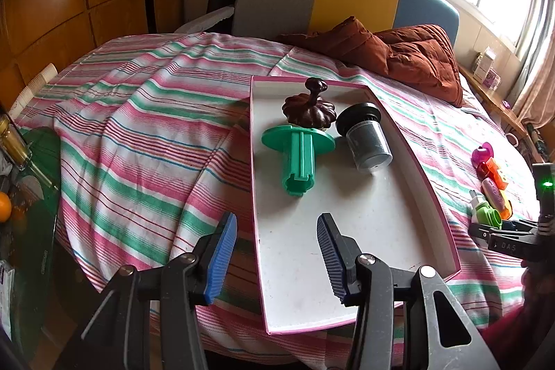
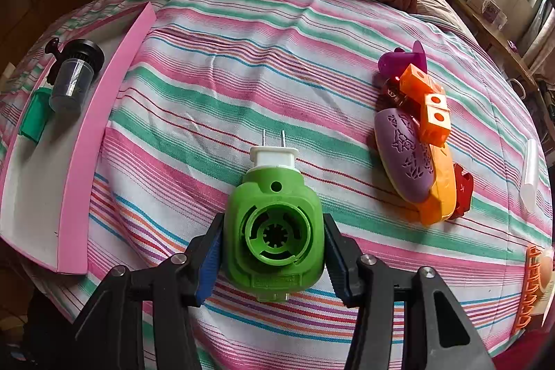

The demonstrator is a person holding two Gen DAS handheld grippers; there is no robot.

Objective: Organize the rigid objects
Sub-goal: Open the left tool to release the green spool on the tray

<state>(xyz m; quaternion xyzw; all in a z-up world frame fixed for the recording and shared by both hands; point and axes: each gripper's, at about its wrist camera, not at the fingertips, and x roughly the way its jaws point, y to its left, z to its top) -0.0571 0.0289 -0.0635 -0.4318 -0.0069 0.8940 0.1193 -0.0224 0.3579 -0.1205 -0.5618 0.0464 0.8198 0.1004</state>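
Observation:
A white tray with a pink rim (image 1: 347, 231) lies on the striped bed; it holds a green flanged spool (image 1: 298, 158), a dark brown pumpkin-shaped lid (image 1: 308, 110) and a black-capped jar (image 1: 367, 137). My left gripper (image 1: 277, 252) is open and empty over the tray's near left edge. My right gripper (image 2: 272, 252) is shut on a green plug-in device (image 2: 274, 231) with a white two-pin plug, resting on the bed. The tray (image 2: 79, 162) shows at left in the right wrist view. The green device (image 1: 485, 214) also shows in the left wrist view.
A cluster of toys lies to the right: purple oval piece (image 2: 406, 151), orange blocks (image 2: 430, 106), magenta piece (image 2: 402, 61), red piece (image 2: 463, 193). An orange comb-like item (image 2: 527, 286) sits at far right. A brown quilt (image 1: 399, 54) lies at the back. A glass side table (image 1: 27, 196) stands at left.

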